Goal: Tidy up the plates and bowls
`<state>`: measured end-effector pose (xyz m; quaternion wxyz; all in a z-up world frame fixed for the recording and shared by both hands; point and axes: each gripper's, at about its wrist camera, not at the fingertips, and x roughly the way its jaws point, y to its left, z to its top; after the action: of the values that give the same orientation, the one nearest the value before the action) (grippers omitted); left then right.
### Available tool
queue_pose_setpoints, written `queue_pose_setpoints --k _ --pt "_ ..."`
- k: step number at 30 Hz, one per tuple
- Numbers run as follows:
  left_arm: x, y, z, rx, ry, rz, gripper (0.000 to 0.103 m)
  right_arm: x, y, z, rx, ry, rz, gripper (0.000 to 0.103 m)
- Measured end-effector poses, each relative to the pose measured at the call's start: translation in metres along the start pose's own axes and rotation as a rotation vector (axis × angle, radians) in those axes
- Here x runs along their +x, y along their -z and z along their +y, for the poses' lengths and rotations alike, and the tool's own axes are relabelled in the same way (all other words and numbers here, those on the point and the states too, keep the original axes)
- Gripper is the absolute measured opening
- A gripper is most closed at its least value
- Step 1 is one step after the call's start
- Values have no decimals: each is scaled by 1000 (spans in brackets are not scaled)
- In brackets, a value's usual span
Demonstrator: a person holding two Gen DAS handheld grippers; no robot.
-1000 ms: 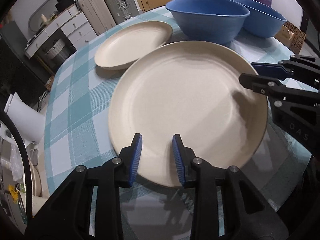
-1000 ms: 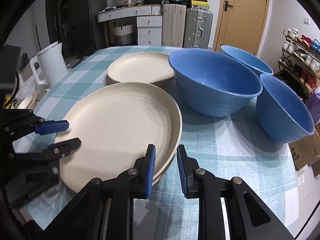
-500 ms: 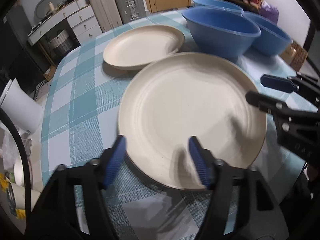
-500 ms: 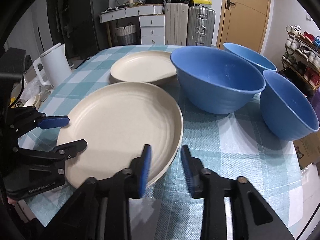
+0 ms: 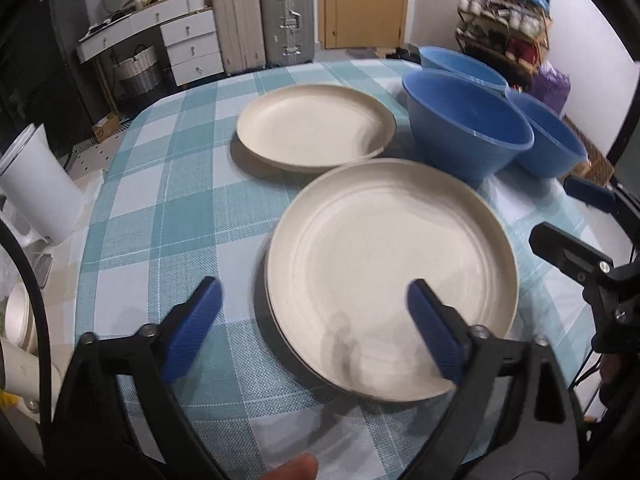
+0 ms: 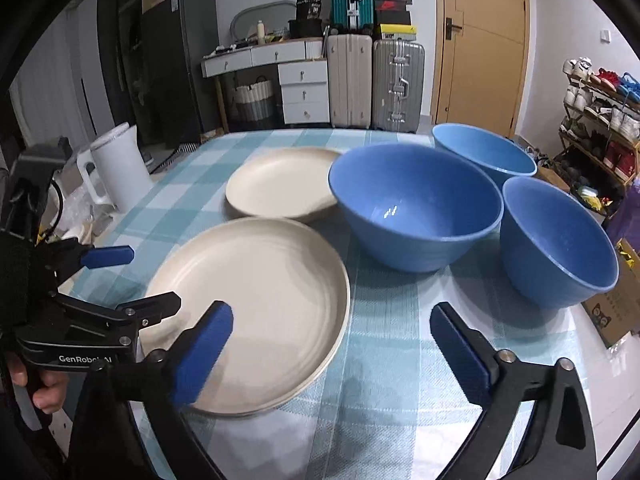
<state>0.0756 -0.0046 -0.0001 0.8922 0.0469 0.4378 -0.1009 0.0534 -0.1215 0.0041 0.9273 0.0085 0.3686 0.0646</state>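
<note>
A large cream plate (image 5: 392,272) (image 6: 256,300) lies at the near side of the table, and a second rim shows just under it. A smaller-looking cream plate (image 5: 312,124) (image 6: 280,184) lies behind it. Three blue bowls (image 5: 464,124) (image 6: 416,200) stand to the right. My left gripper (image 5: 312,300) (image 6: 152,278) hovers over the near plate's left rim, jaws opening wide, touching nothing. My right gripper (image 6: 332,320) (image 5: 554,212) hangs above the plate's right rim, its jaws also opening, with nothing between the pads.
A teal checked cloth (image 5: 168,200) covers the table. A white kettle (image 6: 120,168) stands off the left edge. A cardboard box (image 6: 616,312) sits low at the right. Drawers and suitcases (image 6: 376,84) line the back wall. A hand (image 6: 44,392) holds the left gripper.
Both grippers went from nearly shut at the near plate's rim to wide open. Both have drawn back and risen, and the plate now lies free.
</note>
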Motion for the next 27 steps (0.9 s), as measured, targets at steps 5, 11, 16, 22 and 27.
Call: queue_pose_setpoints --k 5,11,16,22,27 --pt "-11 -5 5 -35 -11 -36 102 -5 -11 0 -24 -5 -19 102" --pt "-15 -10 20 -110 -2 -59 102 -6 -28 1 -56 -44 -27 102" --pt "-13 -17 33 -158 -26 -49 102 -4 -47 1 -71 -73 -26 102" --pt "-16 -33 47 -199 -45 -73 102 -6 -69 1 -89 -75 -44 102" --pt "-20 -53 58 -223 -64 -98 102 -13 -89 -2 -88 -69 -82 102"
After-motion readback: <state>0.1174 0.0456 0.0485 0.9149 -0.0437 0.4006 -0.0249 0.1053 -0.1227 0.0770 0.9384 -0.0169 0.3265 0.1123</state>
